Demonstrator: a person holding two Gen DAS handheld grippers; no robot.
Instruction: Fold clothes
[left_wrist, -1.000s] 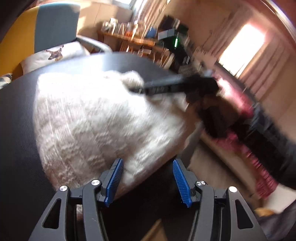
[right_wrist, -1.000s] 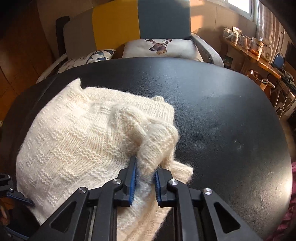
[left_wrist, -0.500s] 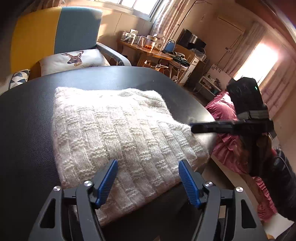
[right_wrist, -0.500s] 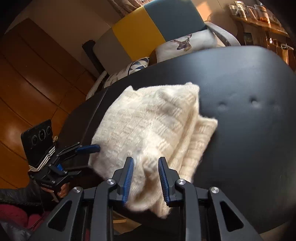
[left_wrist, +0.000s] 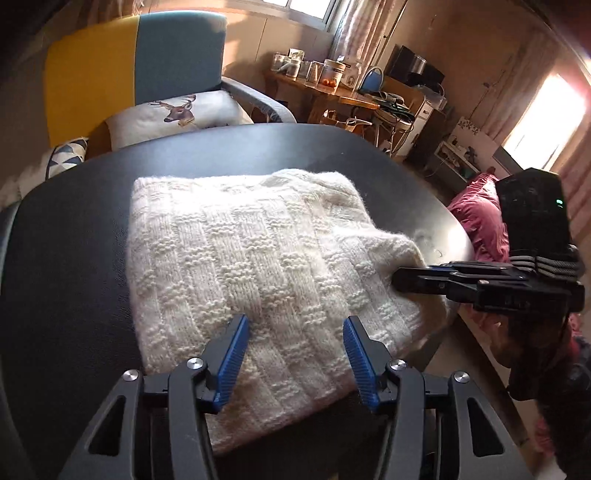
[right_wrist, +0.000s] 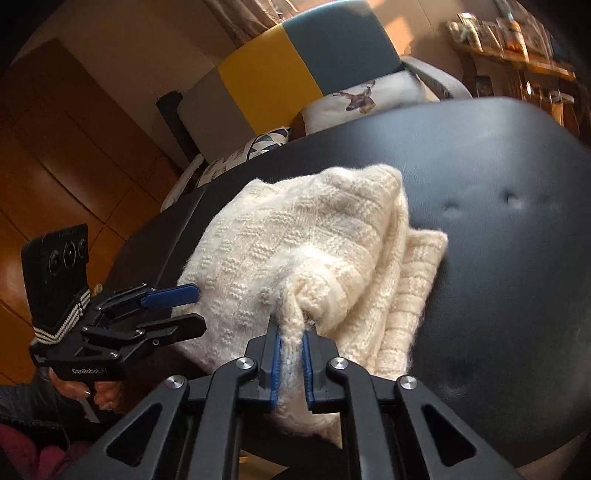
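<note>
A cream knitted sweater (left_wrist: 258, 258) lies folded into a thick pad on the black padded table (left_wrist: 74, 229), its near edge hanging over the table's front. My left gripper (left_wrist: 295, 332) is open, its blue pads spread above the sweater's near edge with only fabric below them. My right gripper (right_wrist: 290, 339) is shut on a pinched fold of the sweater (right_wrist: 295, 236) at its near right corner. In the left wrist view the right gripper (left_wrist: 402, 280) comes in from the right and touches that corner. In the right wrist view the left gripper (right_wrist: 184, 310) stands open at the sweater's left edge.
A yellow and blue armchair (left_wrist: 129, 59) with a deer-print cushion (left_wrist: 177, 110) stands behind the table. A wooden side table with jars (left_wrist: 325, 77) lies at the back right. A pink cloth (left_wrist: 476, 218) rests to the right. A hand (right_wrist: 99, 395) holds the left gripper.
The sweater has been folded over into a flat pad and pulled toward the front edge. The right gripper swung to the near right corner, still pinching fabric. The left gripper stayed open.
</note>
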